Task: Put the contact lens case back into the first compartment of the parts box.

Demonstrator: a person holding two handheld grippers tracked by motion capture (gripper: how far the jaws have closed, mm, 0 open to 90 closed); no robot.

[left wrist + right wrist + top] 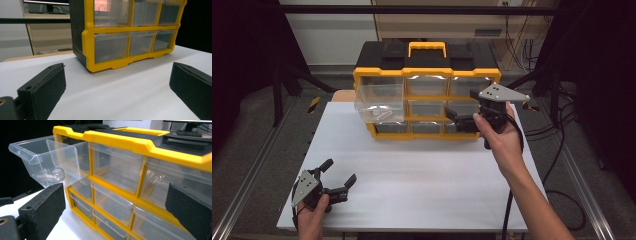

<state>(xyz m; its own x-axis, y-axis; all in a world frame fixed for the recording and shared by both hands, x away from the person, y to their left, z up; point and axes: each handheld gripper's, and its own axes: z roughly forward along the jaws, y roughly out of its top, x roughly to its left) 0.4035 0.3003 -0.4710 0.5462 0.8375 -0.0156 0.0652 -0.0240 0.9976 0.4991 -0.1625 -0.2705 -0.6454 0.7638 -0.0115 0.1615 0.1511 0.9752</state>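
Note:
A yellow and black drawer organizer (427, 75) with clear drawers stands at the back middle of the white table (422, 175). Its top-left drawer (379, 102) is pulled out, and in the right gripper view that drawer (47, 157) holds a small clear round piece (53, 173). My right gripper (462, 104) is open, held up just in front of the organizer's right-hand drawers (120, 170), with nothing between the jaws. My left gripper (340, 172) rests low near the front left corner of the table, open and empty, facing the organizer (112, 32) from a distance.
Black frame posts (277, 85) stand at both sides of the table. Cables (557, 125) trail on the floor at the right. A wooden board (342, 95) lies behind the table's back left corner. Bare white surface lies between the organizer and the front edge.

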